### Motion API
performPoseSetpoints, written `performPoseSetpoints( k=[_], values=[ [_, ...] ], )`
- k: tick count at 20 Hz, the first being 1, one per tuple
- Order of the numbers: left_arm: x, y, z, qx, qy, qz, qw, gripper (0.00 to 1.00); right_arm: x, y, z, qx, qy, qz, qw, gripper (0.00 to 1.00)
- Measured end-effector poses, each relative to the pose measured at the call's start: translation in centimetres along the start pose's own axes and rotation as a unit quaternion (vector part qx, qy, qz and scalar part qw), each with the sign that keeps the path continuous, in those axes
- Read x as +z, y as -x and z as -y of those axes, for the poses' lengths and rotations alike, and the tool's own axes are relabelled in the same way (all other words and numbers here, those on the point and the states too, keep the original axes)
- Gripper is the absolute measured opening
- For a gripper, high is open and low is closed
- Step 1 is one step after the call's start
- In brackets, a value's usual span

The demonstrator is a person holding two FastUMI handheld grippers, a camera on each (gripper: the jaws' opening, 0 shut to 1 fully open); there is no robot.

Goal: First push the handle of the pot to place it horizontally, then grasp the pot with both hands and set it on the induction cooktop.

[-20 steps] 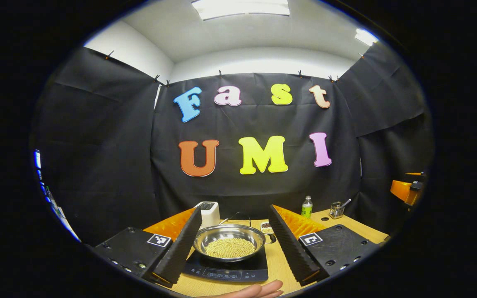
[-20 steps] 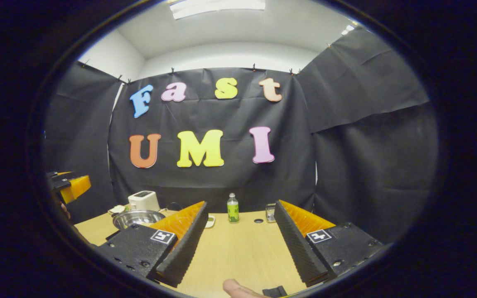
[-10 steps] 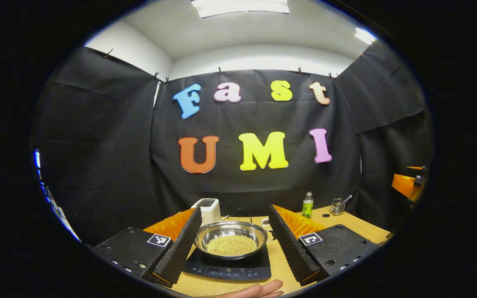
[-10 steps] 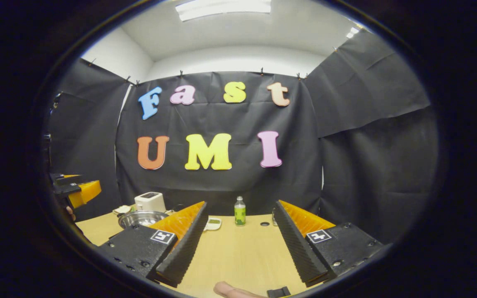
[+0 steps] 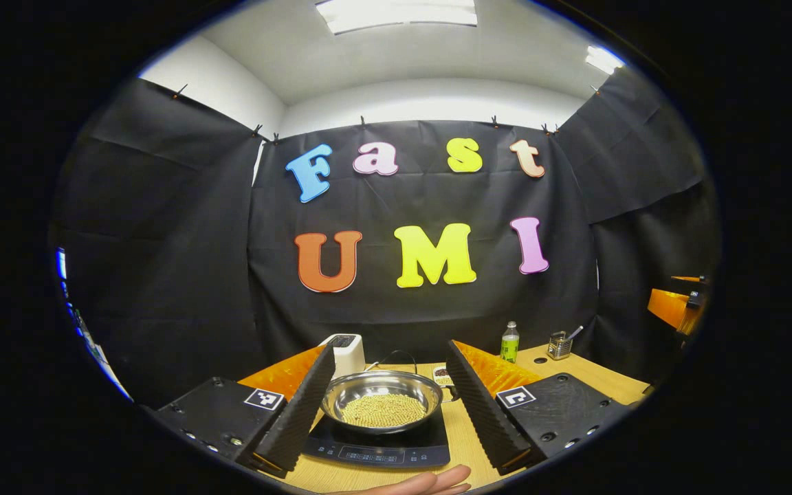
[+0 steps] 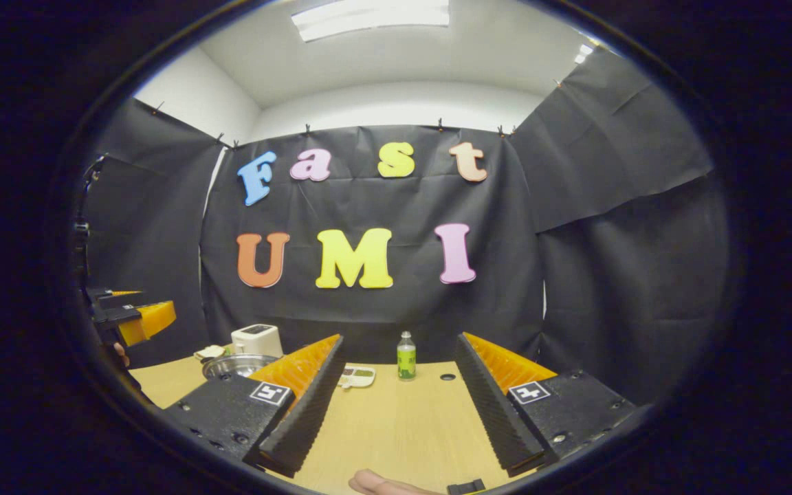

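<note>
Left gripper view: the left gripper (image 5: 389, 402) is held above the near table (image 5: 595, 377) edge with its jaws spread wide and nothing between the fingers. Seen through the gap, the pot (image 5: 382, 400) sits on the cooktop (image 5: 377, 450), filled with small yellowish grains. The pot's handle cannot be made out. A white appliance (image 5: 345, 352) stands behind the pot, with a small dish (image 5: 442, 376) just beside the pot on its right. A green bottle (image 5: 509, 342) and a cup (image 5: 559, 346) of utensils stand farther right, near the back. A hand (image 5: 430, 482) shows at the bottom edge. The right gripper (image 5: 678, 306) appears at the far right edge.

Right gripper view: the right gripper (image 6: 396, 402) is also spread wide and empty, over bare tabletop well apart from the pot (image 6: 234, 365), which lies to the left. The bottle (image 6: 406, 357) stands straight ahead, the dish (image 6: 357, 376) just left of it.
</note>
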State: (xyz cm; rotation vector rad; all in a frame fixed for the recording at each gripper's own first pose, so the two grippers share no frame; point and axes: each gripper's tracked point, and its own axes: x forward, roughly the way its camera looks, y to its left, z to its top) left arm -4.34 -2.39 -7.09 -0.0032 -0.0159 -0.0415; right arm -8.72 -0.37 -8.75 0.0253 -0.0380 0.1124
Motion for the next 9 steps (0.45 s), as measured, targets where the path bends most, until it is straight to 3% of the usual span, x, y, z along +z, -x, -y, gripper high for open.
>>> performPoseSetpoints(
  k=[9],
  values=[
    [-1.0,-1.2,1.4,-0.012,0.0,0.009,1.0,0.96,-1.3,-1.2,0.8,-0.004,0.005,0.012,1.0,0.97]
  ],
)
